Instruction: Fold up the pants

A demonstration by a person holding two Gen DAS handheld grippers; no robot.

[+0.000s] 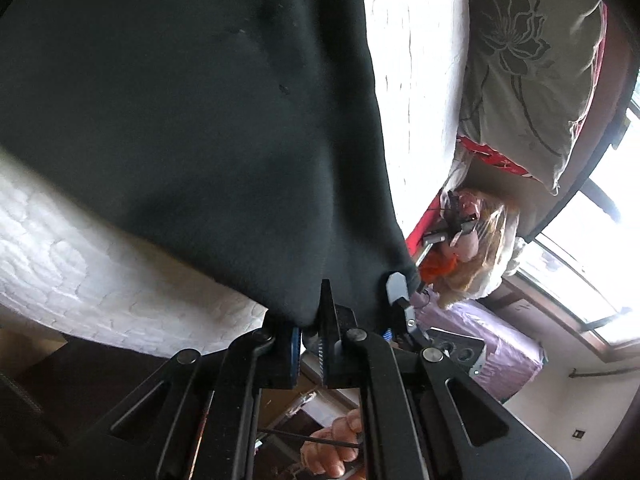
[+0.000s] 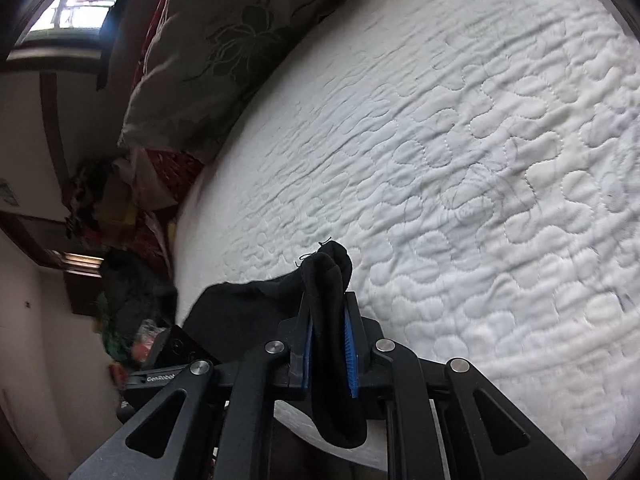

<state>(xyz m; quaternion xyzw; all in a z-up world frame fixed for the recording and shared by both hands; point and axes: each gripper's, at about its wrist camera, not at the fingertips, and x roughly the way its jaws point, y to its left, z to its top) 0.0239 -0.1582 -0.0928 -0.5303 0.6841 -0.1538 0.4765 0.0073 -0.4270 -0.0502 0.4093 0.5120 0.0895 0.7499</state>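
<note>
Over the quilted white bed (image 2: 480, 140), both jaws pinch soft black pants (image 1: 180, 120).

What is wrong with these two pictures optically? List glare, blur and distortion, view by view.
Left wrist view: the window is blown out, the white quilt glares, and the black pants show almost no detail. Right wrist view: evenly lit quilt with sharp stitching, motion blur on the clutter at left. Both: strong fisheye bending, dark corners.

Matt black cloth pants (image 1: 192, 140), quilted bedcover (image 2: 460, 160)
</note>
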